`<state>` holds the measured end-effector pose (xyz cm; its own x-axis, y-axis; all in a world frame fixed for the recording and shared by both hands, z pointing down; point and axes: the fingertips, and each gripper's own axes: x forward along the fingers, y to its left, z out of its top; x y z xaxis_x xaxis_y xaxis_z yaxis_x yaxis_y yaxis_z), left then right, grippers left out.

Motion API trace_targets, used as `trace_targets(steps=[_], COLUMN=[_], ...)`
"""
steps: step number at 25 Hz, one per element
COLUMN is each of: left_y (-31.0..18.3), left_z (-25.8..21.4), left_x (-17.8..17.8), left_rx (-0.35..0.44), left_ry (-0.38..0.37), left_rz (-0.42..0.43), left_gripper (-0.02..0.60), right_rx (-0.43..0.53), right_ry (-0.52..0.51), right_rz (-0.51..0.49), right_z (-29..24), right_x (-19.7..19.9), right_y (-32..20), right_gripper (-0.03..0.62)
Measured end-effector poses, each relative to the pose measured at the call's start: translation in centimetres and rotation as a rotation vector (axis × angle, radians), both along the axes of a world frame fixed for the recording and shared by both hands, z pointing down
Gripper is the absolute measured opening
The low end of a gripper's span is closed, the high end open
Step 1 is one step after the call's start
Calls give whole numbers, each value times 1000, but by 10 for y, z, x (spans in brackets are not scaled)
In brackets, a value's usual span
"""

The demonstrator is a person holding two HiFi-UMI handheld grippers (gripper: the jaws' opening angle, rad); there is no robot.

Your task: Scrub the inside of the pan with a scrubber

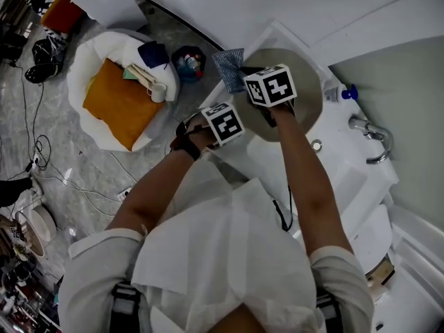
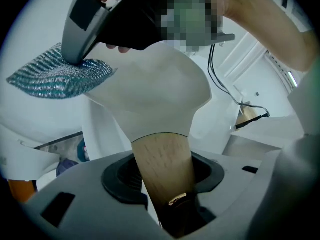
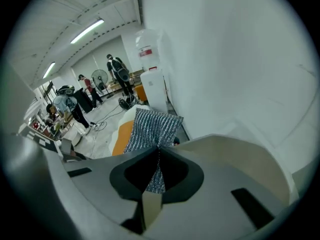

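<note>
A cream pan (image 1: 306, 92) with a wooden handle (image 2: 165, 174) hangs over the white sink. My left gripper (image 2: 167, 196) is shut on that handle, and its marker cube (image 1: 223, 122) shows below the pan's left edge in the head view. The blue-silver mesh scrubber (image 1: 229, 65) sticks out past the pan's left rim. My right gripper (image 3: 156, 156) is shut on it, pinching the scrubber (image 3: 152, 129) at its lower middle. The left gripper view has the scrubber (image 2: 55, 74) hanging from the right gripper's fingers (image 2: 80, 24) beside the pan body (image 2: 155, 89). The pan's beige wall (image 3: 250, 154) lies right of the right jaws.
A chrome tap (image 1: 371, 141) and a blue-capped bottle (image 1: 341, 92) stand on the white sink counter (image 1: 347, 179). Left of it, on the grey floor, sits a white seat with an orange cushion (image 1: 121, 103), with cables nearby. People (image 3: 117, 69) and a water dispenser (image 3: 152, 86) are far off.
</note>
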<state>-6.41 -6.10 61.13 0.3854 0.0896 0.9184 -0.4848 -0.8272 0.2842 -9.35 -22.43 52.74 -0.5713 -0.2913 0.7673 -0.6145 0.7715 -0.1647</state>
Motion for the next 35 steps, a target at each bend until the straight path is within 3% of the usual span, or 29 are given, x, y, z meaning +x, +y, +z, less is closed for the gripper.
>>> trace_targets(steps=[6, 18, 28, 35], left_y=[0, 2, 5, 1], left_z=[0, -3, -4, -8], left_x=[0, -2, -8, -3], left_rx=[7, 7, -9, -1], left_ry=[10, 18, -7, 2], left_rz=[-11, -19, -23, -20], left_gripper=[221, 219, 219, 218], right_rx=[-49, -167, -17, 77], right_ry=[10, -26, 161, 256], right_rz=[-41, 68, 57, 111], right_z=[1, 10, 6, 3], right_x=[-4, 29, 70, 121], right_y=[40, 99, 133, 154], right_gripper=[20, 20, 20, 20])
